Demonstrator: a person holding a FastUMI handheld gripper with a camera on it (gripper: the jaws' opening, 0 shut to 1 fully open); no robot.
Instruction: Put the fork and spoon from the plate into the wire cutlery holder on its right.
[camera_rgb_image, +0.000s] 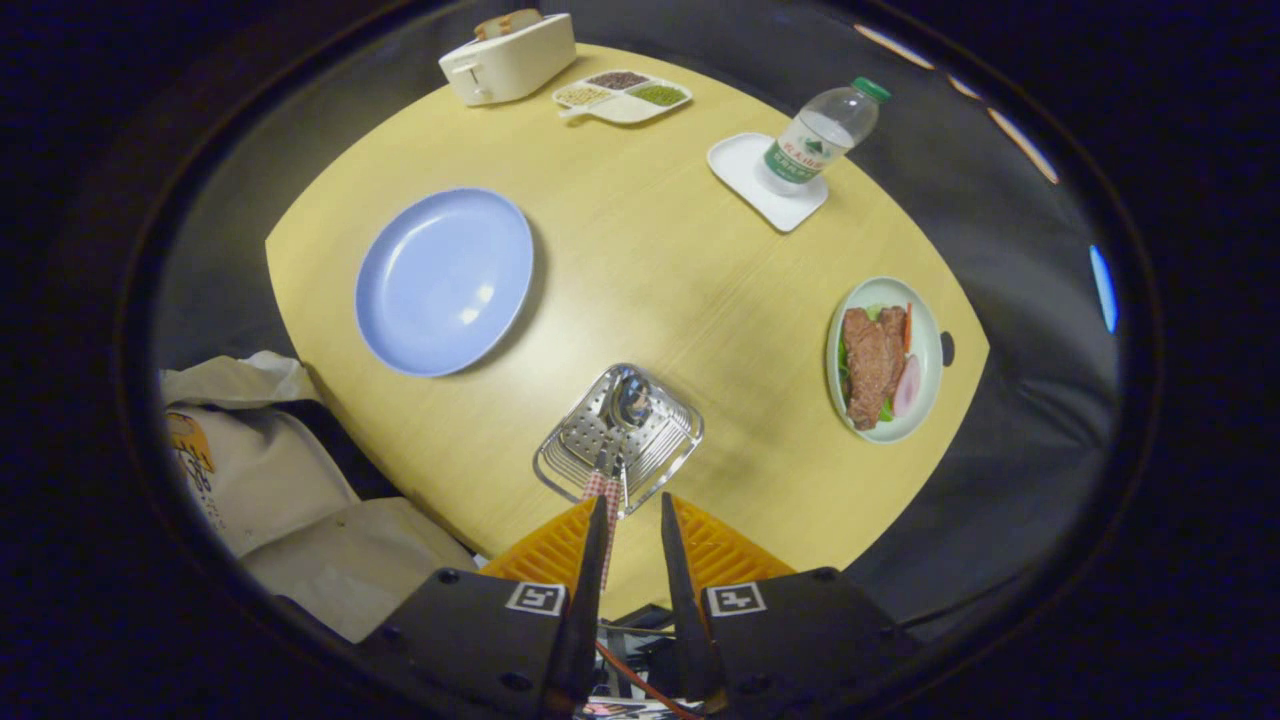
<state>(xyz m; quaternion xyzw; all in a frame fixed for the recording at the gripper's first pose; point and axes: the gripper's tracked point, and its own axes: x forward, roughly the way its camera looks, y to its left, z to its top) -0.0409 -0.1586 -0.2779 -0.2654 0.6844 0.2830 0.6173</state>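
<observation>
My gripper (632, 508) hangs above the near table edge (790, 520), jaws parted by a narrow gap and pressing on nothing. Just ahead stands the wire cutlery holder (618, 440); a spoon bowl (632, 398) shows inside it, and a red-checked handle (603, 492) reaches toward my fingertips (598, 515), but I cannot make out the fork. The blue plate (444, 280) lies bare, beyond and left.
</observation>
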